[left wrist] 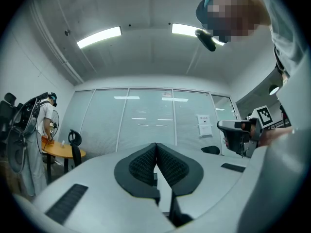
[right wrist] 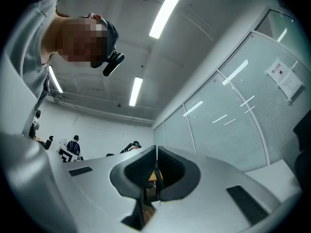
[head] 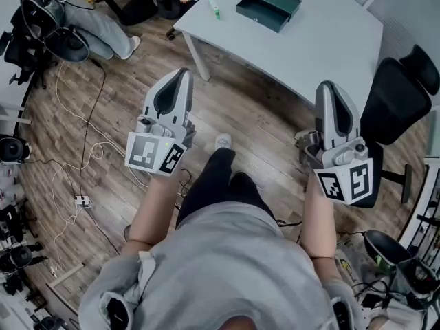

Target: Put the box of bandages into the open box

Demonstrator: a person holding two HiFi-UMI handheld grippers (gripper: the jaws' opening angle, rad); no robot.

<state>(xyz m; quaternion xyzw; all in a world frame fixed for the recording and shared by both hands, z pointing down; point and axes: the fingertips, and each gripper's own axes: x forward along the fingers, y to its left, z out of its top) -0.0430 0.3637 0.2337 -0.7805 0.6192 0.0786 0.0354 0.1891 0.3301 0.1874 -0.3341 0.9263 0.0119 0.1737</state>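
item: two handheld grippers, both empty. left gripper (head: 181, 73): jaws closed, pads meeting at the tips, nothing between. right gripper (head: 329, 86): jaws likewise together, nothing held. both are raised, well apart from the white table (head: 330, 43). open box (head: 268, 5): dark green, on the table's far part. box of bandages: not surely identified; a small green-and-white item (head: 214, 7) lies near the open box and may be it. risks: closed jaws brought down on so small a thing would likely knock it over the nearby table edge; mistaking the item is also possible. counts: grippers, two; white tables, one; open boxes, one; small green-and-white items, one; black office chairs (head: 399, 91), one.
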